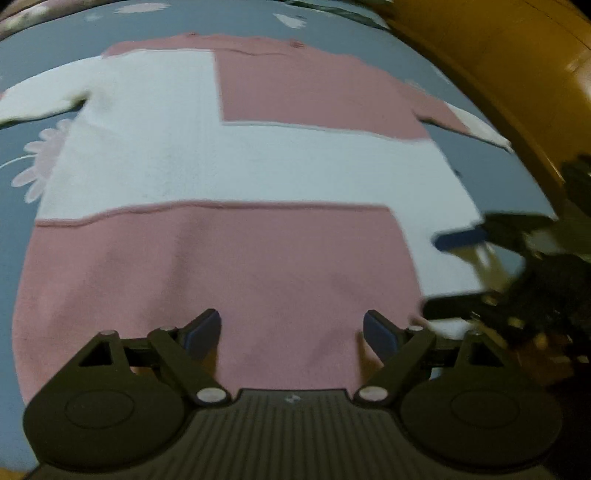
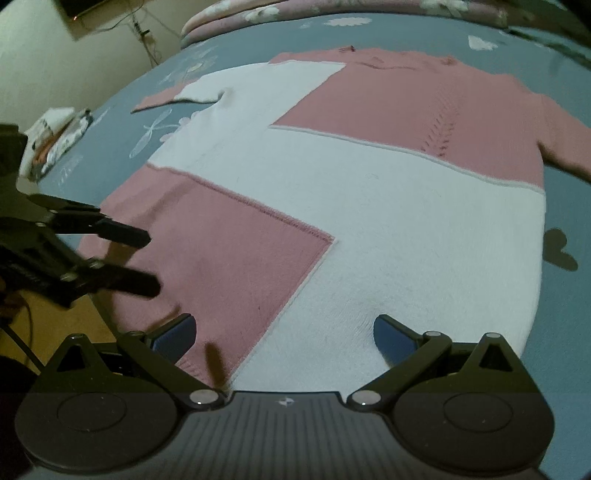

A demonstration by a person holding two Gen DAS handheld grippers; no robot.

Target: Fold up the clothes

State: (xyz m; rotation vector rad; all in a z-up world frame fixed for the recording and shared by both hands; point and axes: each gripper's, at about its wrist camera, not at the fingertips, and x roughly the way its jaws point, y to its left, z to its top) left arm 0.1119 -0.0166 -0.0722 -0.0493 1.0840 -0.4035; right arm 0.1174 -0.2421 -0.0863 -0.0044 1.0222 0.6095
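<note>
A pink and white colour-block sweater [image 1: 236, 162] [image 2: 369, 206] lies flat on a blue-grey bedspread, sleeves spread to both sides, neck at the far end. My left gripper [image 1: 291, 330] hovers open over the pink lower hem panel, nothing between its fingers. My right gripper [image 2: 284, 334] is open above the hem where pink meets white, also empty. In the left wrist view the right gripper [image 1: 447, 273] shows blurred at the right edge. In the right wrist view the left gripper [image 2: 147, 258] reaches in from the left over the pink corner.
The bedspread [image 1: 22, 206] has pale flower prints [image 1: 44, 162]. An orange-brown wooden floor [image 1: 517, 62] runs along the bed's side. A package or paper bundle [image 2: 55, 129] lies near the bed's left edge. A cable and dark object [image 2: 144, 33] hang on the wall.
</note>
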